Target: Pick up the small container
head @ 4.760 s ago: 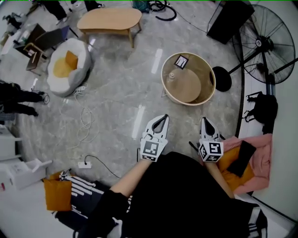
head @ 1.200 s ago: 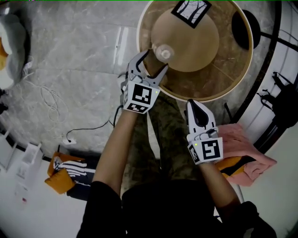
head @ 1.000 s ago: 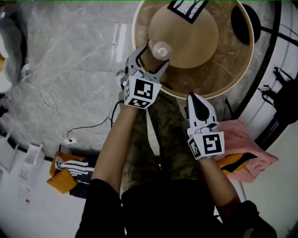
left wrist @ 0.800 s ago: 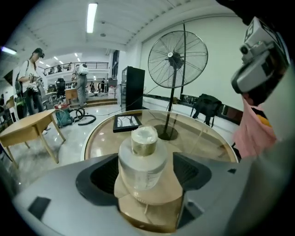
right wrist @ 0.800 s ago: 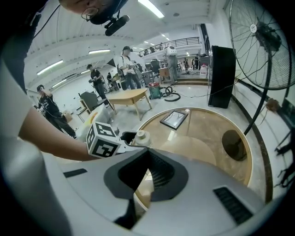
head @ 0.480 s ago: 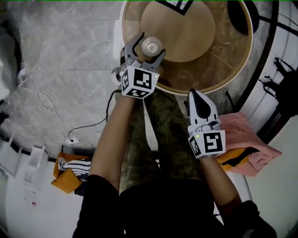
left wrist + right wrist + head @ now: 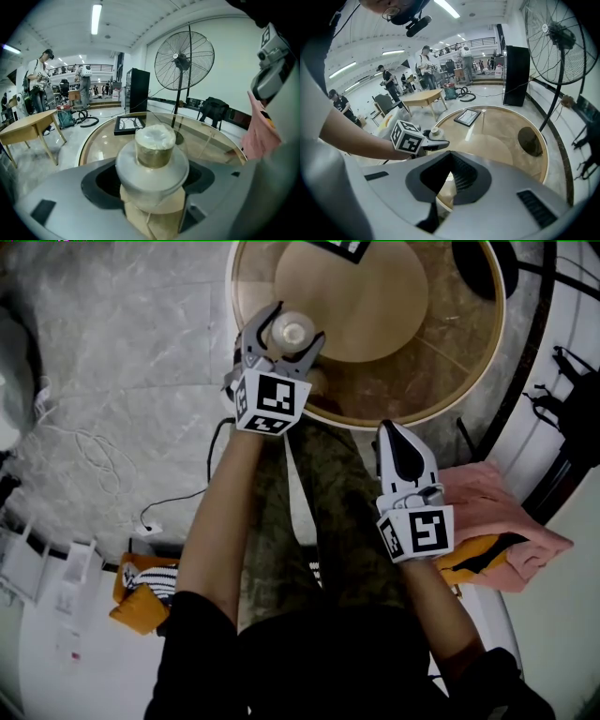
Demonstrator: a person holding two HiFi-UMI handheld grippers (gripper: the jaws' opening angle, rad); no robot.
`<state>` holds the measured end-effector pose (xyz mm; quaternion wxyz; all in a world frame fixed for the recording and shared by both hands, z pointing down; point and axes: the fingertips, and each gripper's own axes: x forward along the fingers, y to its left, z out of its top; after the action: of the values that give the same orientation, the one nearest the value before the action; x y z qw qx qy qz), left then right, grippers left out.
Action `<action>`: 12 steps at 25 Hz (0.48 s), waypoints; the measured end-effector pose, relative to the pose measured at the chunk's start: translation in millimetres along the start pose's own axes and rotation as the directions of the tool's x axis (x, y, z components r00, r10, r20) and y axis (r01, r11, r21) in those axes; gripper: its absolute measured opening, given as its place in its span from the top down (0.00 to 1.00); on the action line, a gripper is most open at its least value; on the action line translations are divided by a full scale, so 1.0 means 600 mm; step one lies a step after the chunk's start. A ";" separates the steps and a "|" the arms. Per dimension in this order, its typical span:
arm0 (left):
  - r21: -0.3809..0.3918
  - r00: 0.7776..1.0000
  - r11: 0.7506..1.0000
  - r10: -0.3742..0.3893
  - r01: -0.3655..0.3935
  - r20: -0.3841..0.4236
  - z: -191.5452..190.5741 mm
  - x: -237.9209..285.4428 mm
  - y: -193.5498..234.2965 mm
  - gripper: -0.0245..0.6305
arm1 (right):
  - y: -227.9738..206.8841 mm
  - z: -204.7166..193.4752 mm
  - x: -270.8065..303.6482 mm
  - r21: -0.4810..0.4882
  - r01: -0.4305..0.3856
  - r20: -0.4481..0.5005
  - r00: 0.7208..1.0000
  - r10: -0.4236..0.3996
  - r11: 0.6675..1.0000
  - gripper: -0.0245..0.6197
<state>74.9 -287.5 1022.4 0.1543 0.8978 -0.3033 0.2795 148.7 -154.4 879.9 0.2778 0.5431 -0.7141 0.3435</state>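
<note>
The small container (image 7: pixel 288 331), a clear jar with a pale lid, stands near the edge of a round glass table (image 7: pixel 412 413). My left gripper (image 7: pixel 293 324) is open, one finger on each side of the jar. In the left gripper view the small container (image 7: pixel 152 161) fills the space between the jaws of the left gripper (image 7: pixel 150 199), with dark gaps on both sides. My right gripper (image 7: pixel 394 430) is shut and empty, held back from the table rim. The right gripper view shows the right gripper (image 7: pixel 450 153) shut, and beyond it the left gripper (image 7: pixel 436 138) around the container (image 7: pixel 434 132).
A framed marker card (image 7: pixel 342 247) lies further in on the table (image 7: pixel 93 136). A tall standing fan (image 7: pixel 184 57) rises behind the table. A pink cloth (image 7: pixel 497 521) lies at my right and a cable (image 7: pixel 178 498) on the floor at my left. People stand far off.
My left gripper has moved forward so the container, earlier at its fingertips, now sits between its fingers. The right gripper has stayed about where it was, shut.
</note>
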 end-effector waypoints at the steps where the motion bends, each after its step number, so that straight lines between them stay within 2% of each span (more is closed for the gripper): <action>1: -0.002 1.000 1.000 0.002 -0.002 0.002 0.001 -0.003 -0.001 0.42 | -0.002 -0.002 -0.003 0.003 0.004 0.003 1.000 -0.004 1.000 0.93; 6: -0.008 1.000 1.000 0.007 -0.007 0.025 0.019 -0.025 -0.011 0.42 | -0.009 -0.005 -0.020 0.011 0.016 0.014 1.000 -0.016 1.000 0.93; 12: -0.019 0.999 1.000 0.019 -0.018 0.050 0.065 -0.073 -0.025 0.42 | -0.012 0.021 -0.053 0.022 0.033 0.058 0.998 -0.034 0.999 0.93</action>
<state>71.3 -273.3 963.5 0.1523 0.9003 -0.3179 0.2556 163.4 -146.9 848.9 0.2571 0.5675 -0.7091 0.3302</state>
